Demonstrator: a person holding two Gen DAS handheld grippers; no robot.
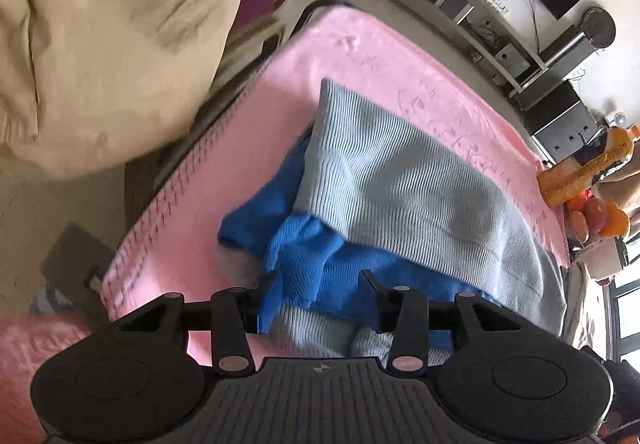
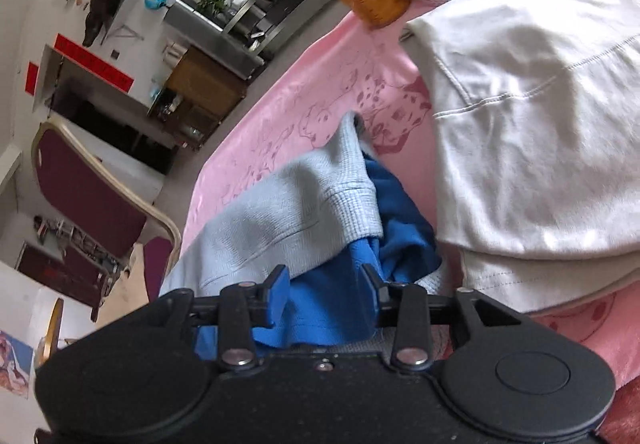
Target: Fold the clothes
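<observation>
A two-tone knit garment, pale blue [image 1: 404,180] with a bright blue part [image 1: 304,244], lies bunched on the pink blanket [image 1: 248,132]. My left gripper [image 1: 320,292] is open just above its near edge, with the bright blue fabric lying between the fingers. In the right wrist view the same garment shows pale blue [image 2: 280,212] over bright blue [image 2: 328,304]. My right gripper [image 2: 326,284] is open, with blue cloth between its fingers. A folded white garment [image 2: 532,140] lies on the blanket to the right.
A beige garment [image 1: 108,44] hangs over a chair at the left. An orange bottle [image 1: 584,168] and fruit [image 1: 600,220] stand at the blanket's far right edge. A maroon chair [image 2: 88,196] stands beside the table. Shelves and a TV line the far wall.
</observation>
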